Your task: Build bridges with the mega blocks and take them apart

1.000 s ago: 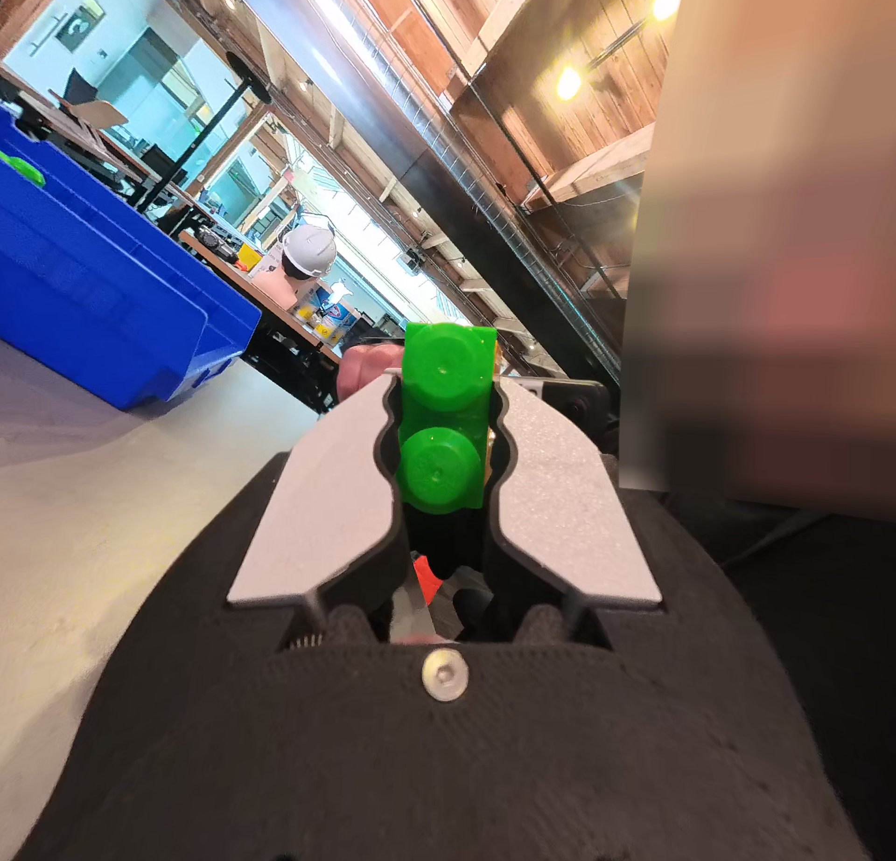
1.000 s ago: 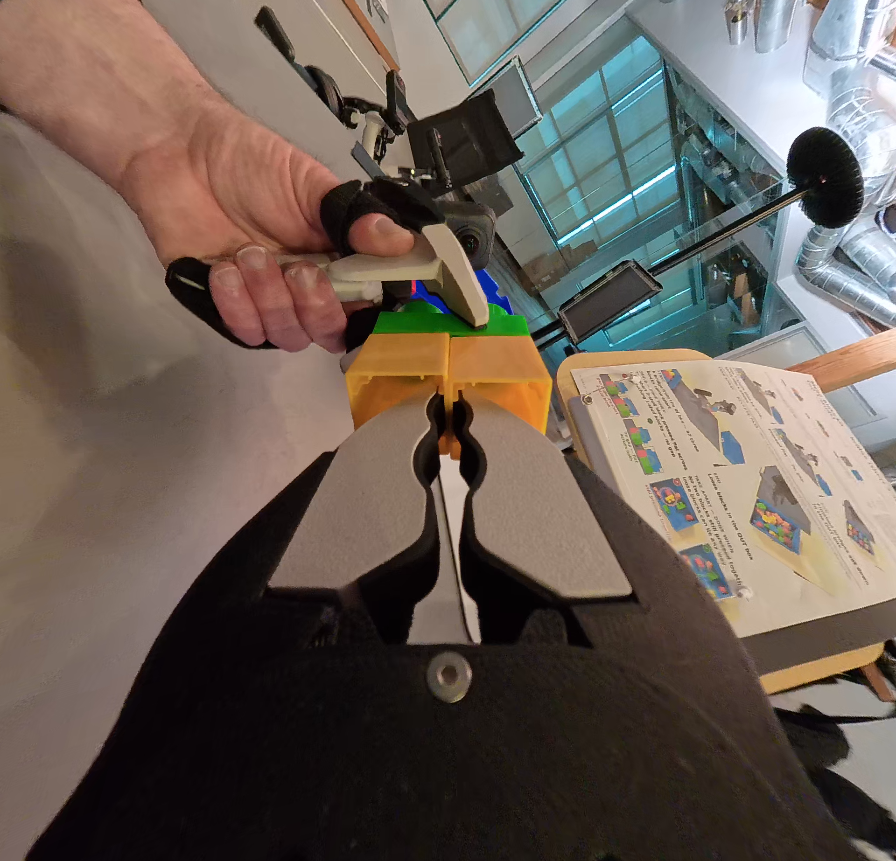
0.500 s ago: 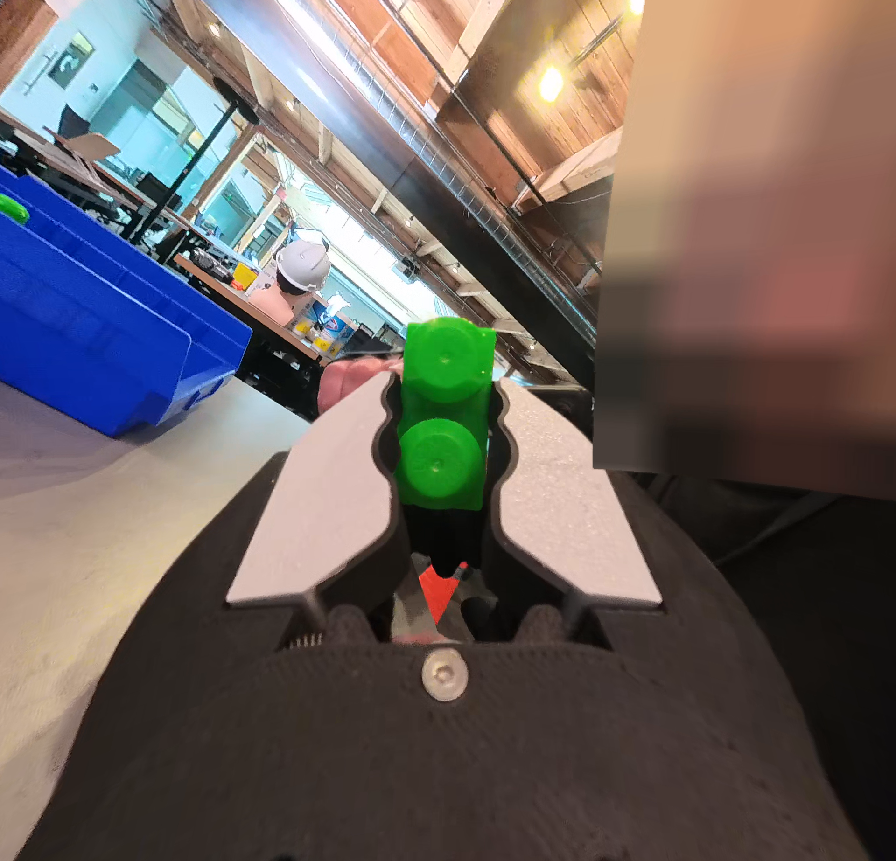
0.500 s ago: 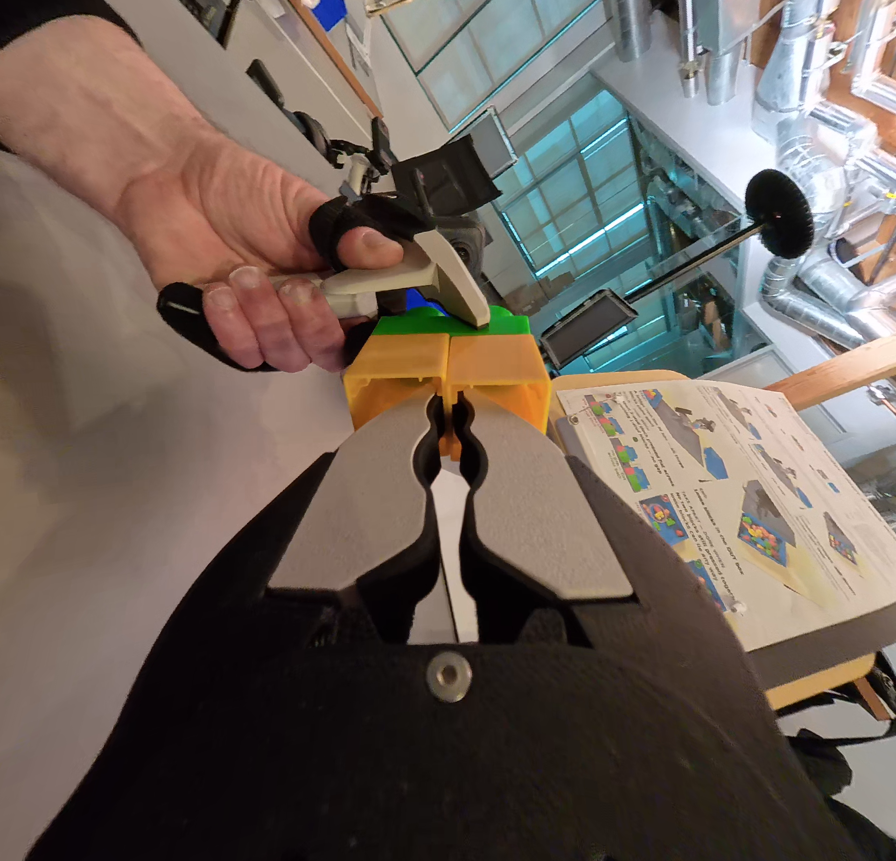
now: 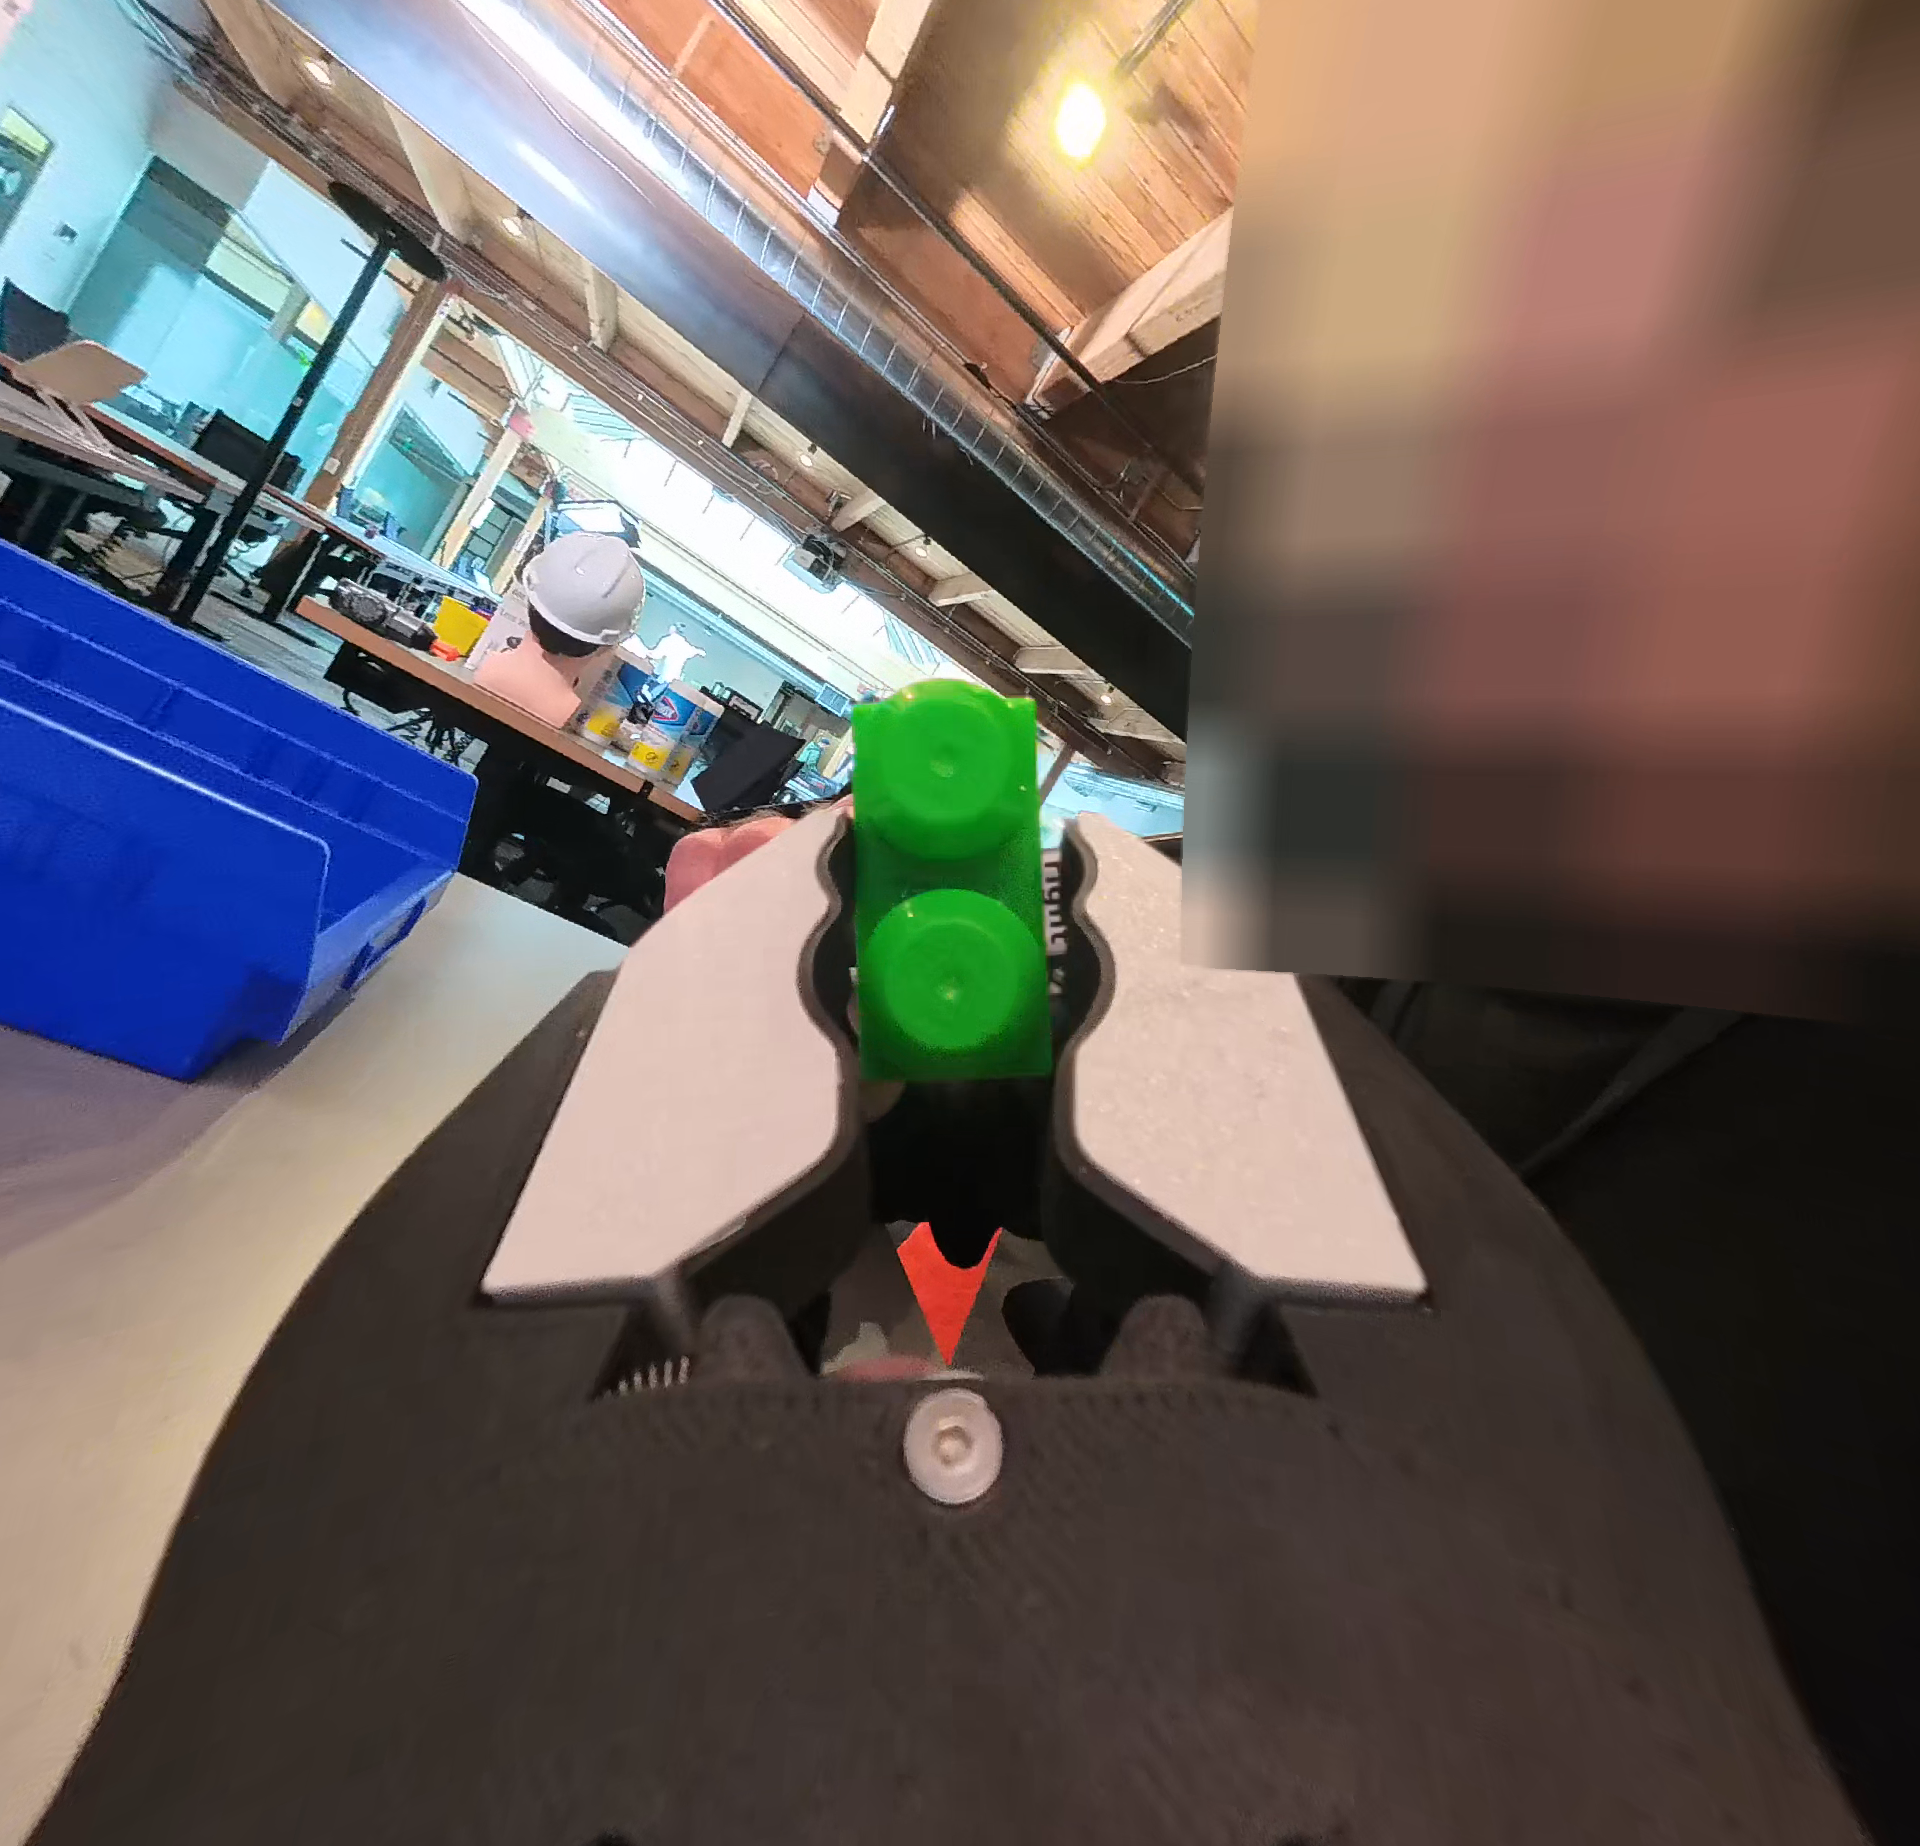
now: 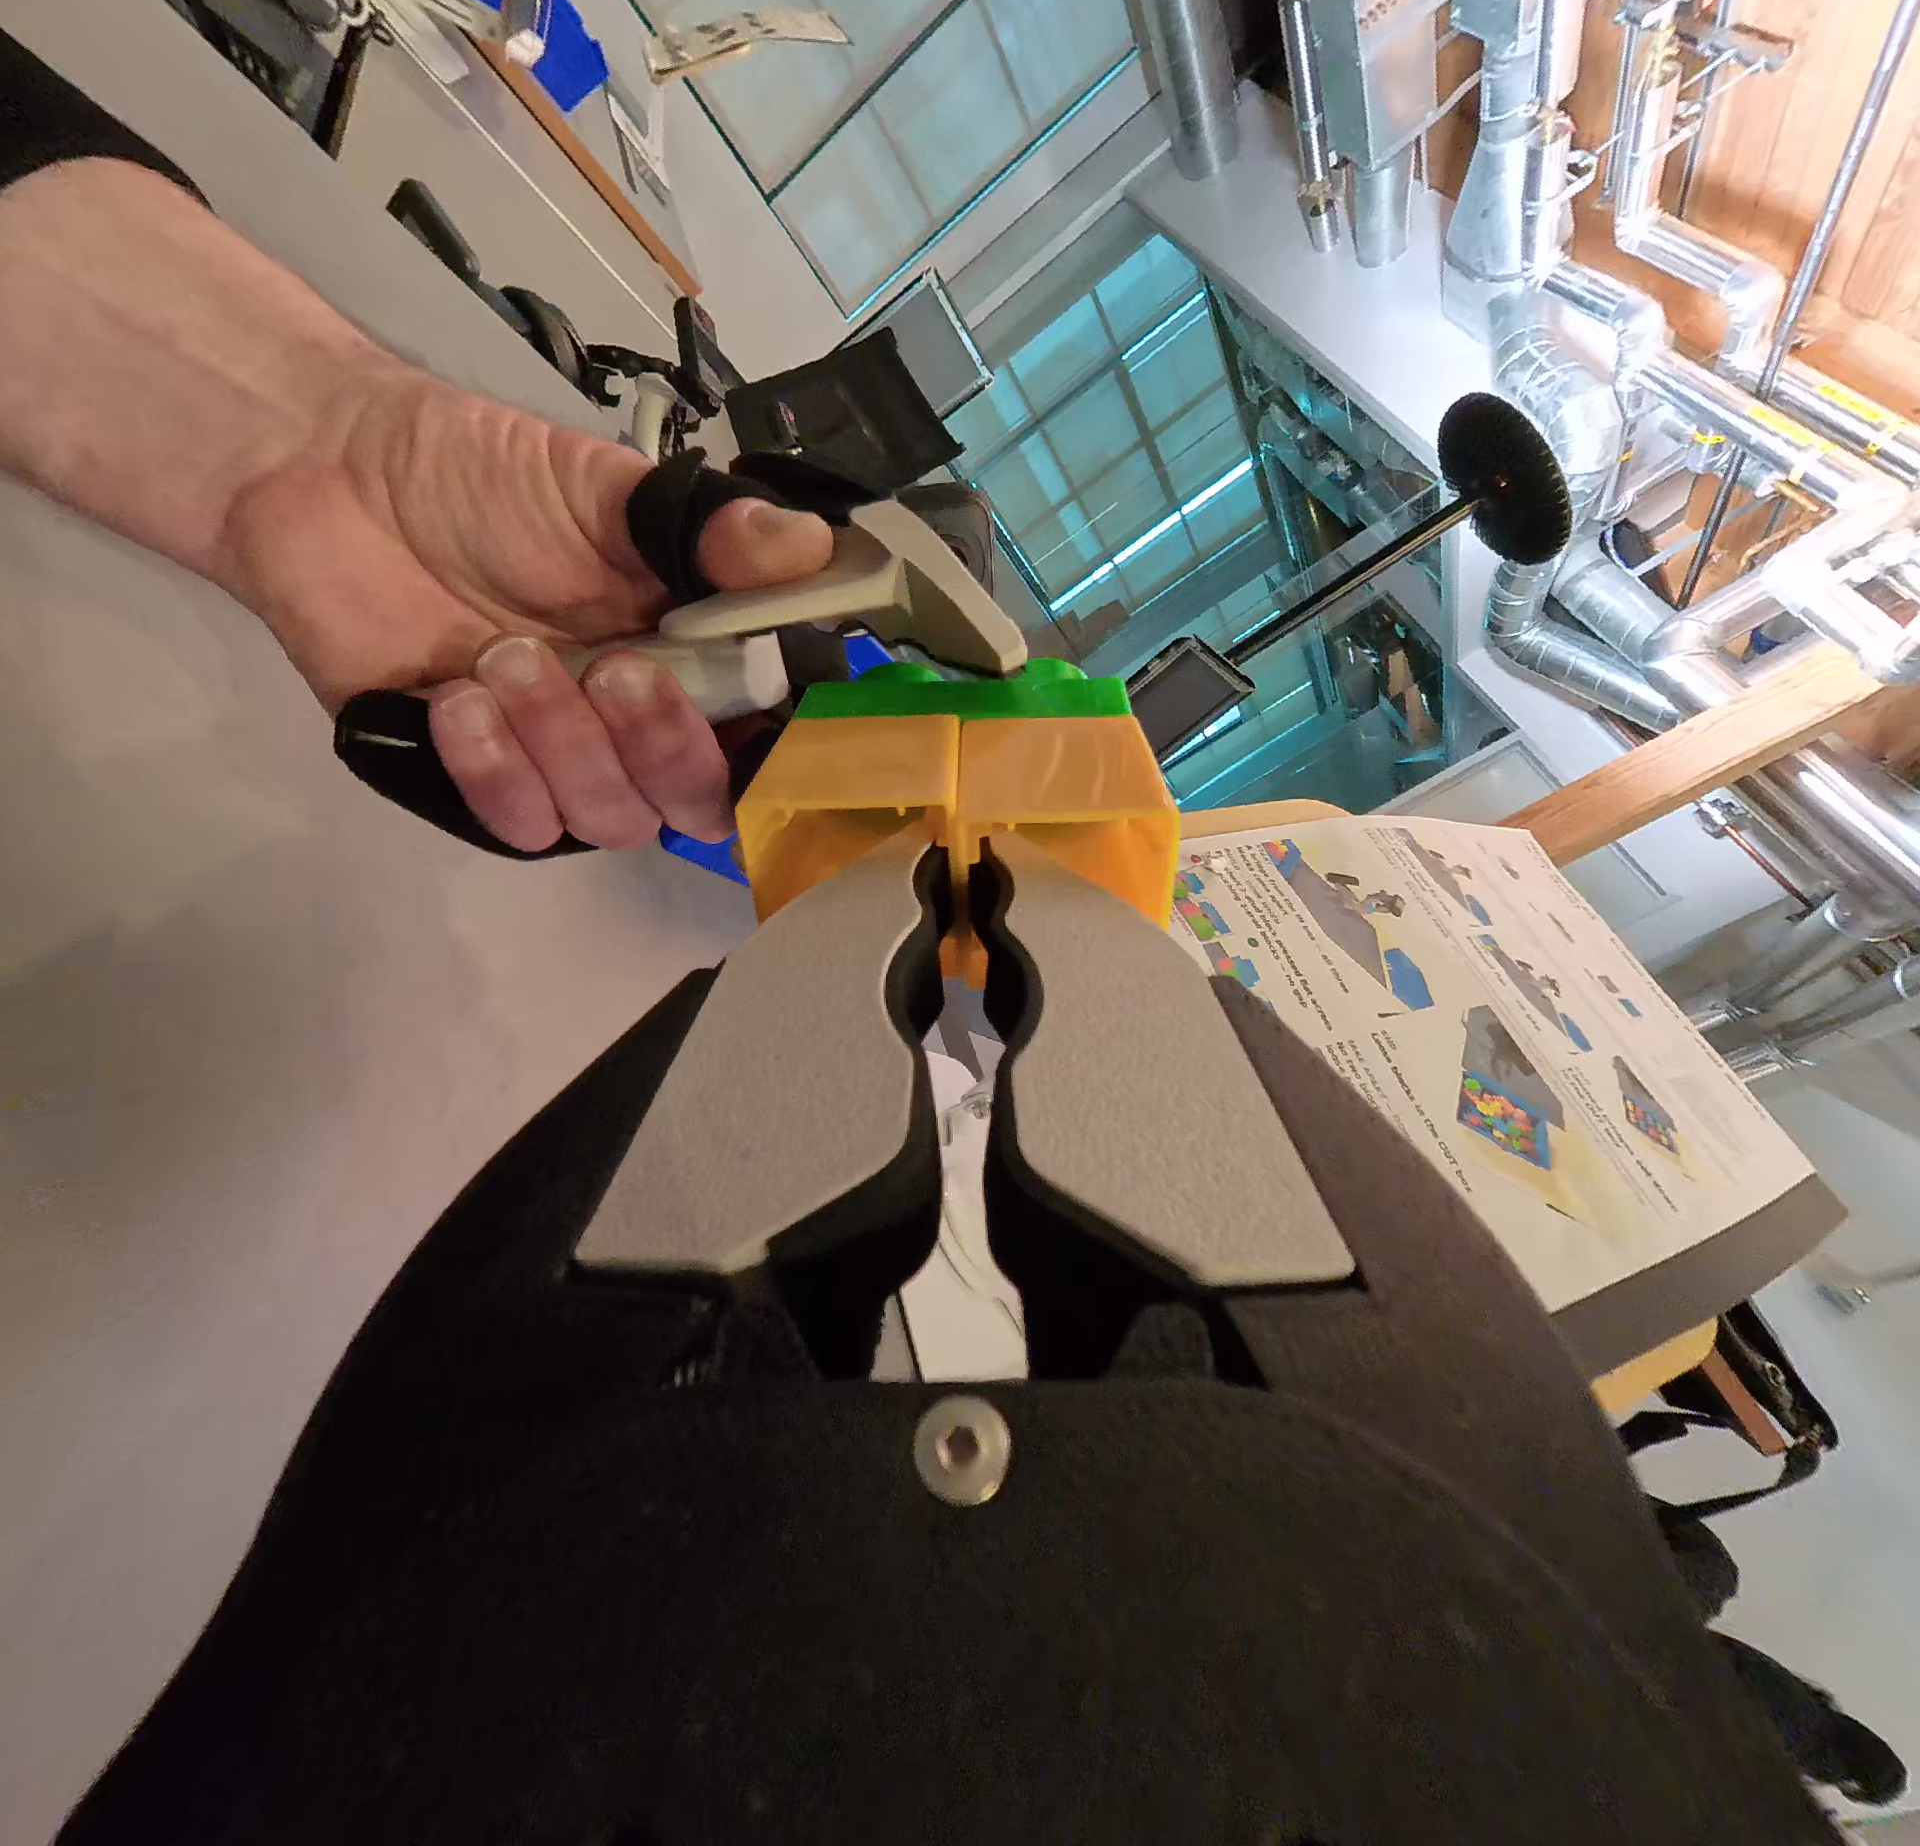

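Mega blocks up in the air: the right gripper [image 6: 968, 866] is pinched nearly shut on the centre rib of a hollow yellow-orange plastic block [image 6: 956, 788], while the left gripper [image 5: 951, 887], partly open, clamps the flat green two-stud plastic block [image 5: 945, 892] stuck on top, above the pale grey table [image 6: 260, 1069].

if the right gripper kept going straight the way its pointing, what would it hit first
Probably nothing new: the right gripper already pinches the centre wall of the yellow block. Pushing on would drive that block and the green block on it into the left gripper's finger.
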The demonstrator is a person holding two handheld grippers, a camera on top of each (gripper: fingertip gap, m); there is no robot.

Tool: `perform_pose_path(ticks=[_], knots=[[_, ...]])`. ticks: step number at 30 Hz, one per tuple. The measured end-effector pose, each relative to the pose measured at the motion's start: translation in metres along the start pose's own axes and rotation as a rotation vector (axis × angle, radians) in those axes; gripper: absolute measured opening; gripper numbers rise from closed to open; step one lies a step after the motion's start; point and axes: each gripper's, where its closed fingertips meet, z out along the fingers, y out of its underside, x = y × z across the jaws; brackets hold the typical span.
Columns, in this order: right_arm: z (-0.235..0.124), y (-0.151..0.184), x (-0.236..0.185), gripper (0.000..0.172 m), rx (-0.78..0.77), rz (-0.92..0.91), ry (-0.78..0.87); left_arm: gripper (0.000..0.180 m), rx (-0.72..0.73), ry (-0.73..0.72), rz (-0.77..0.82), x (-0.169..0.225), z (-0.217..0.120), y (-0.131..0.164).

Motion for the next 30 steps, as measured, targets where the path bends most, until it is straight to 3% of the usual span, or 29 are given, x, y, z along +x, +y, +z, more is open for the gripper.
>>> perform_pose_path(ticks=[7,14,30], knots=[[-0.006,0.002,0.006,0.003,0.029,0.072,-0.017,0.038,-0.092,0.016,-0.045,0.002,0.000,0.016],[-0.007,0.000,0.005,0.004,0.071,0.133,-0.030,0.036,-0.065,0.078,-0.085,0.005,0.003,0.022],[-0.006,-0.003,0.003,0.003,0.071,0.107,-0.064,0.036,-0.155,0.032,0.017,0.007,0.001,0.025]])
